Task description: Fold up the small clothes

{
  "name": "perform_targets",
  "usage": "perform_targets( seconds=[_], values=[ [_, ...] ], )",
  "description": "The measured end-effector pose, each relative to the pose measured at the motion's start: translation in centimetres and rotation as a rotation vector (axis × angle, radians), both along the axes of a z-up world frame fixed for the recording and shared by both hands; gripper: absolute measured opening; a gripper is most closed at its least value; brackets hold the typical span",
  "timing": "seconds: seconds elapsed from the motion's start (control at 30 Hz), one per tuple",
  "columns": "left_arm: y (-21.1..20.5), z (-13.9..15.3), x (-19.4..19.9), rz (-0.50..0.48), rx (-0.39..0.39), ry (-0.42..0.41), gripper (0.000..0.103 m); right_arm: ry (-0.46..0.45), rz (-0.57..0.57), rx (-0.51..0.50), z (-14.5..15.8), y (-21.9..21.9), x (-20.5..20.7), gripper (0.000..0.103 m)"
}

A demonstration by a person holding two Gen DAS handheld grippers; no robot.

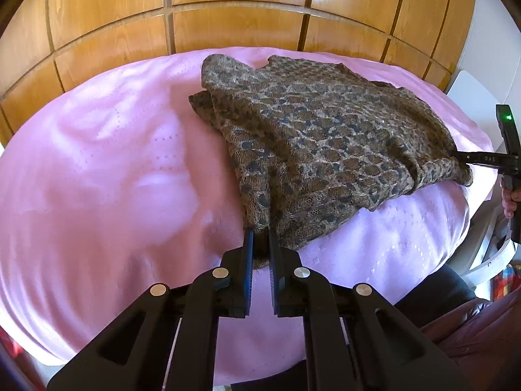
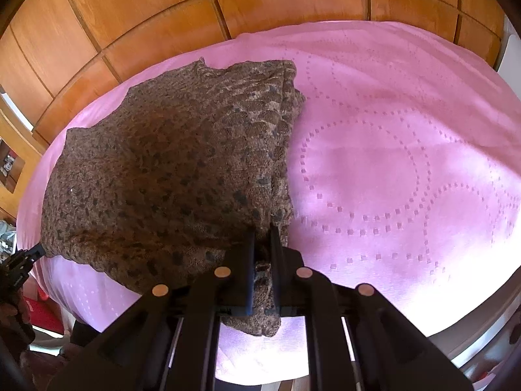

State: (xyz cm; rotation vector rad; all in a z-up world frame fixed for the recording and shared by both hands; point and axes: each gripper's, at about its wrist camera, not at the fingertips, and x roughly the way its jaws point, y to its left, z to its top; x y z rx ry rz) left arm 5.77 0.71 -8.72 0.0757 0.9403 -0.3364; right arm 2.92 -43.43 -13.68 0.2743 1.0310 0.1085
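— Pink cloth (image 1: pixel 97 169) covers the whole bench, and on it lies that leopard-print knit top (image 1: pixel 325 137), brown with dark spots, folded over itself along one side.

— Where are the claws?

— Both are at the near edge of the top, one at each corner. The left claw (image 1: pixel 260 244) is pinched almost closed on the near corner; the knit is squeezed between its two black fingers. From its own camera the right claw (image 1: pixel 456 158) shows at the far right, biting the other corner, with a green light glowing on its body and a hand (image 1: pixel 509 200) round the handle.

— And seen from the right side?

— Same story. The right claw (image 2: pixel 262 244) is narrow and clamped on a bunch of fabric, which hangs down between the fingers towards the edge of the bench. The left claw (image 2: pixel 37 251) shows low at the left, its tip at the garment's corner.

— What's behind?

— Wooden panelled doors (image 2: pixel 146 16) beyond the far edge of the bench.
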Motion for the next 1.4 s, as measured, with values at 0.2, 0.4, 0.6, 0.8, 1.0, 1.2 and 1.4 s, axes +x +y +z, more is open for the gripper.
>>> perform_targets(
  seconds=[0.2, 0.4, 0.6, 0.8, 1.0, 1.2, 1.4],
  values=[
    [1.8, 0.0, 0.0, 0.035, -0.148, 0.033, 0.01, 0.007, 0.007, 0.022, 0.9, -0.7, 0.3, 0.036],
    [5.5, 2.5, 1.8, 0.117, -0.311, 0.013, 0.026, -0.089, 0.019, 0.063, 4.5, -1.1, 2.2, 0.038],
    [4.2, 5.8, 6.7, 0.094, -0.32, -0.032, 0.032, -0.116, 0.084, 0.123, 6.2, 1.7, 8.3, 0.038],
    [0.2, 7.6, 14.5, 0.01, -0.367, 0.011, 0.058, -0.083, 0.109, 0.145, 5.8, 4.5, 17.9, 0.04],
    [-4.3, 5.9, 24.8, 0.008, -0.4, 0.136, 0.058, -0.003, 0.12, 0.156, 3.4, 6.3, 26.3, 0.041],
    [-8.7, 2.2, 32.6, 0.041, -0.387, 0.236, 0.058, 0.071, 0.139, 0.164, -0.2, 8.1, 31.4, 0.037],
    [-10.9, 0.0, 33.8, -0.02, -0.36, 0.267, 0.005, -0.014, 0.183, 0.187, 1.1, 7.2, 28.8, 0.004]
  ],
)
